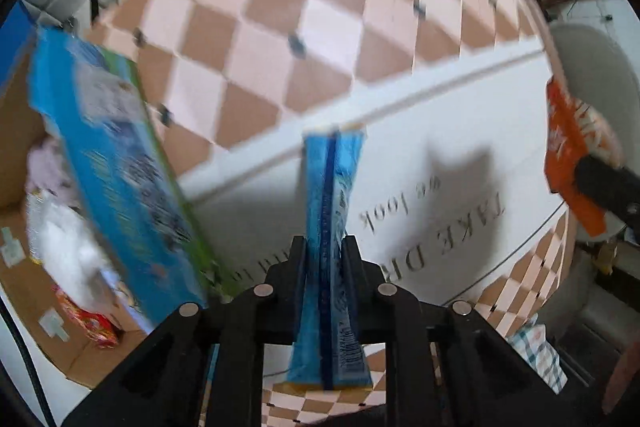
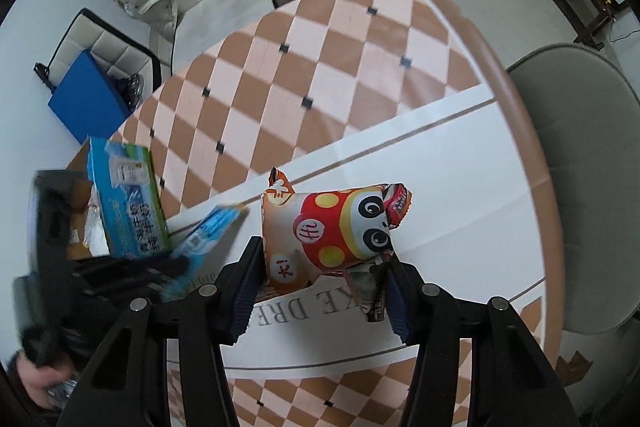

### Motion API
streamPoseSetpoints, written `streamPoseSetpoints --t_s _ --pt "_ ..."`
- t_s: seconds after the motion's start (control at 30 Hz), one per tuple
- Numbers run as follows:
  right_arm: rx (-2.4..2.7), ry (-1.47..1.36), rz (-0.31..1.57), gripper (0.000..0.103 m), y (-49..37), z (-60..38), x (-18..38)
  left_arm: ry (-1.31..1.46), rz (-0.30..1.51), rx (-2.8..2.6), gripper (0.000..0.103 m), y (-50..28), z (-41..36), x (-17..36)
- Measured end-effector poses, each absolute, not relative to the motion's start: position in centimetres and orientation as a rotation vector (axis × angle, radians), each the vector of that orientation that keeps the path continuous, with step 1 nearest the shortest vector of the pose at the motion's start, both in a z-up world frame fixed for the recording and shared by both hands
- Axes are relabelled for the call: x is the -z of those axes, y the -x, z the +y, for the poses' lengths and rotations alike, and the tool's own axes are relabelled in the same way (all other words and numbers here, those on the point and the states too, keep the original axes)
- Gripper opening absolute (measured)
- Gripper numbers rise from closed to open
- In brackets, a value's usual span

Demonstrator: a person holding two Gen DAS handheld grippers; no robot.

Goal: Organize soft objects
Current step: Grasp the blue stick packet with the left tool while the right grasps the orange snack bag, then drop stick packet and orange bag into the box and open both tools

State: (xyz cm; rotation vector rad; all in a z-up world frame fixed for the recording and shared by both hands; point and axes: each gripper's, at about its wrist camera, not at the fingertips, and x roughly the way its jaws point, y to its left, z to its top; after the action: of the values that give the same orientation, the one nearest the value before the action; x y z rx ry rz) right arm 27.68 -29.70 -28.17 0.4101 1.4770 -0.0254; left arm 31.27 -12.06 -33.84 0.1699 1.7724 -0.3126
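A flat blue packet [image 1: 334,227] with a dark centre seam stands on edge, pinched in the left claw [image 1: 324,247] above the white desk [image 1: 460,131]. A puffy orange snack bag [image 2: 326,235] with a red cartoon face is squeezed in the right claw [image 2: 322,267]. At nine o'clock, a blue-green box [image 2: 126,199] leans in a cardboard carton [image 1: 16,131].

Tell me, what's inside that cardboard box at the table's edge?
The box holds a blue-green carton standing on end, white and pink soft things and a red packet. Whatever lies beneath them is covered.
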Motion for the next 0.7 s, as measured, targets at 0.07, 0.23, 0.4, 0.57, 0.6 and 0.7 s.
streamPoseSetpoints --t_s 0.07,0.23,0.4,0.57,0.6,0.7 --pt "0.024 -0.417 1.491 0.057 -27.2 -29.2 28.8 -0.179 1.836 0.327 0.018 -30.6 -12.6 36.1" --pt "0.031 -0.434 1.496 0.057 -26.5 -29.3 29.6 -0.161 1.929 0.249 0.027 -30.3 -12.7 40.1" --pt "0.052 -0.431 1.49 0.057 -25.9 -29.9 29.9 -0.246 1.886 0.253 0.032 -29.8 -14.2 40.4" --pt "0.058 -0.441 1.491 0.057 -25.6 -30.4 30.0 -0.246 1.833 0.258 0.014 -28.4 -14.9 39.4" --pt "0.057 -0.441 1.488 0.057 -25.5 -30.4 29.9 -0.219 1.816 0.261 0.013 -28.2 -14.6 38.6" --pt "0.048 -0.449 1.466 0.057 -25.4 -30.7 28.9 -0.156 1.765 0.269 0.013 -27.7 -13.7 36.2"
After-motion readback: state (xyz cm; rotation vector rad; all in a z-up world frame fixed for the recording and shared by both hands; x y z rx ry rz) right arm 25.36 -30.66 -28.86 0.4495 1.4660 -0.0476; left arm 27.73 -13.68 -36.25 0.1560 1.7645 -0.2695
